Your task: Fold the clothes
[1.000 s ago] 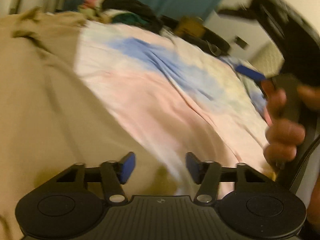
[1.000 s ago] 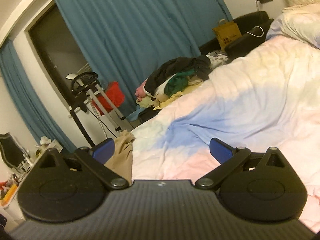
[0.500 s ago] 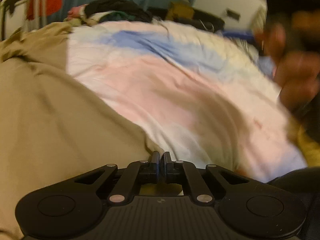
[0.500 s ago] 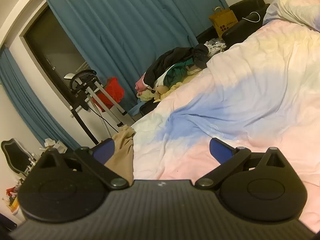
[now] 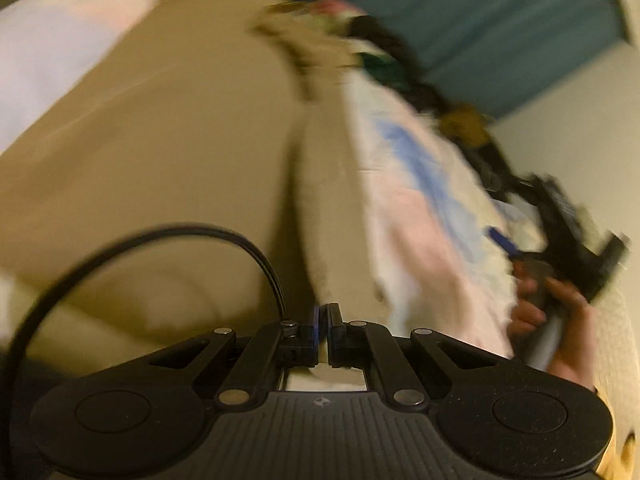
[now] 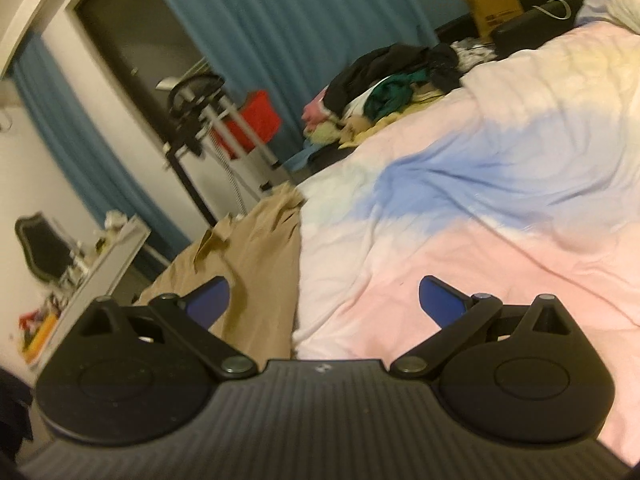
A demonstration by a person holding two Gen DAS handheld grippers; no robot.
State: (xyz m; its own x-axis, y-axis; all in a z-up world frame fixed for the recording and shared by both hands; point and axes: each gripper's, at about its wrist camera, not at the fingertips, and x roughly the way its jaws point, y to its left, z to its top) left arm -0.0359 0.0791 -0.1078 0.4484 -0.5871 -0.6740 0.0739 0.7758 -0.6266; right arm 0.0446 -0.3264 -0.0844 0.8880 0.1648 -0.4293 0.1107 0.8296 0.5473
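Apparently mid-fold, the left gripper point(image 5: 323, 322) is clenched on the tan garment point(image 5: 168, 152), lifted off the bed point(image 6: 480, 220), while the right gripper point(image 6: 325, 300) hangs released and the pile point(image 6: 384, 84) waits unfolded.

Blue curtains point(image 6: 288, 36) are hanging across the far side of the room, with a dark doorway point(image 6: 132, 60) standing open between them. A duvet point(image 6: 480, 208) in pink, blue and pale yellow patches is covering the bed and taking up most of the right wrist view. Beyond it a black sofa point(image 6: 532, 12) is sitting against the wall, with a yellow bag point(image 6: 494, 8) resting on it. A metal stand point(image 6: 216, 128) is standing near the curtains beside something red point(image 6: 262, 118) (too blurred to name). A cluttered white shelf point(image 6: 104, 260) is running along the left. Warm indoor light is filling the room.
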